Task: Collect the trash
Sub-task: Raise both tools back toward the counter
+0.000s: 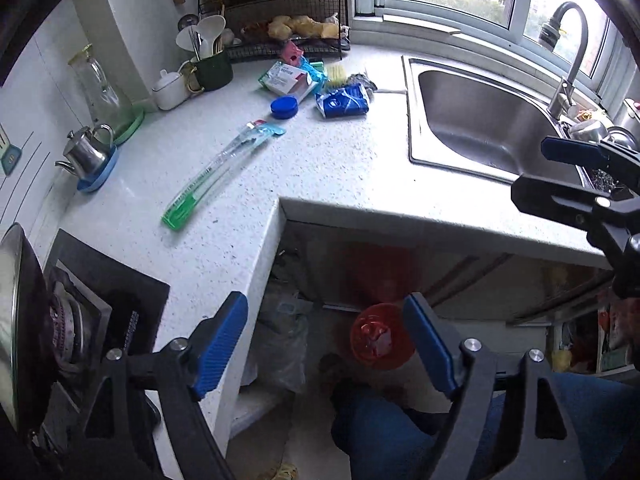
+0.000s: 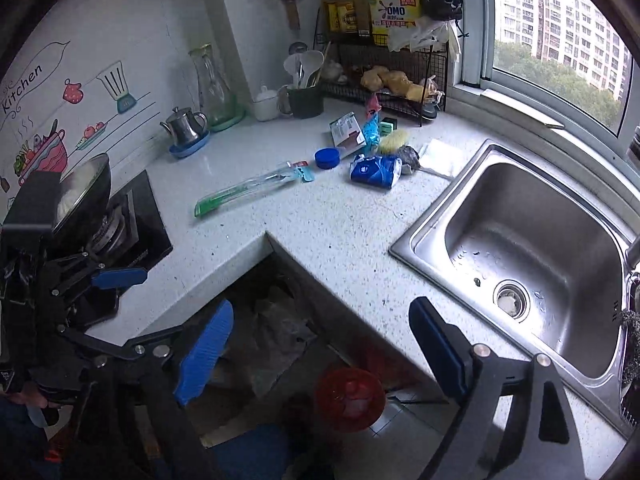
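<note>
Trash lies on the white speckled counter [image 1: 320, 168]: a long clear-and-green toothbrush pack [image 1: 224, 168] [image 2: 248, 190], a blue lid [image 1: 284, 107] [image 2: 327, 158], a blue tissue pack [image 1: 343, 101] [image 2: 374, 170] and a white carton [image 1: 288, 80] [image 2: 347, 134]. A red bin [image 1: 380, 336] [image 2: 350, 398] with scraps inside stands on the floor below the counter's inner corner. My left gripper [image 1: 324, 340] [image 2: 112, 292] hangs open above the bin, nothing between its blue pads. My right gripper [image 2: 320, 344] [image 1: 536, 172] is also open and holds nothing, high over the counter edge beside the sink.
A steel sink [image 1: 480, 120] [image 2: 540, 232] with a tap is on the right. A gas stove [image 1: 120, 308] with a wok [image 2: 84, 188] is on the left. A kettle [image 2: 184, 124], a utensil cup and a wire rack [image 2: 384, 60] of bottles line the back wall. A person's blue-clad legs are below.
</note>
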{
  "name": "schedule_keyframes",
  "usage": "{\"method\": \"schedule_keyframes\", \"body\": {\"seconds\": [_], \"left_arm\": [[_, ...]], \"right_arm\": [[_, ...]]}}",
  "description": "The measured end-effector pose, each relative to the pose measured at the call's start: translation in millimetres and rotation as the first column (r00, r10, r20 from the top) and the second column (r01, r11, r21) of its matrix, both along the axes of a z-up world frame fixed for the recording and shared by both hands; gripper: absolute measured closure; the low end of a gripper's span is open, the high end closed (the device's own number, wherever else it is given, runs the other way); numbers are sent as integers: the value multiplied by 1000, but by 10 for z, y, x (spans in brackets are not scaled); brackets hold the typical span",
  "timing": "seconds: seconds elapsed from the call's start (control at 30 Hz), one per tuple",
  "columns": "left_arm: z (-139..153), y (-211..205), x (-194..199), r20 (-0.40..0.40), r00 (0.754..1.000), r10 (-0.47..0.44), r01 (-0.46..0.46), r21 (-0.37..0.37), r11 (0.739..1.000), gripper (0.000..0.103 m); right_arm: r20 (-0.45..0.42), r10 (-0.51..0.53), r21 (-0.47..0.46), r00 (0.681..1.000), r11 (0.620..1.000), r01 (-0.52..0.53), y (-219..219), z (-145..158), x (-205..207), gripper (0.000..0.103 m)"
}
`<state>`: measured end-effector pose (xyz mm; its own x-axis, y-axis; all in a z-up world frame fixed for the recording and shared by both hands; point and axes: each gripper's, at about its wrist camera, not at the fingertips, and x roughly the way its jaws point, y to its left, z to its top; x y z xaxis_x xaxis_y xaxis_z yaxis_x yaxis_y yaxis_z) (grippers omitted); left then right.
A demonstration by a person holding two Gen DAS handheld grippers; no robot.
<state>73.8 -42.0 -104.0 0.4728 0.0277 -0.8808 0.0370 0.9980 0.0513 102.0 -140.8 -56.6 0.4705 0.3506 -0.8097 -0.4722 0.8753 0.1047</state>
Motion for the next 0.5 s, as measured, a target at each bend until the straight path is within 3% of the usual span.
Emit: {"method": "schedule_keyframes", "body": {"seconds": [0.23,0.5], "left_arm": [[29,321,546,24,1000,-4,4,7,1000,12],[-83,788,1260,-32,999,-21,21,-9,1000,12]], "right_arm": [[8,-18,-6,1000,1000,18,104,5,357,12],[-13,-80,-29,997,996,80,306,-31,1015,9]]}}
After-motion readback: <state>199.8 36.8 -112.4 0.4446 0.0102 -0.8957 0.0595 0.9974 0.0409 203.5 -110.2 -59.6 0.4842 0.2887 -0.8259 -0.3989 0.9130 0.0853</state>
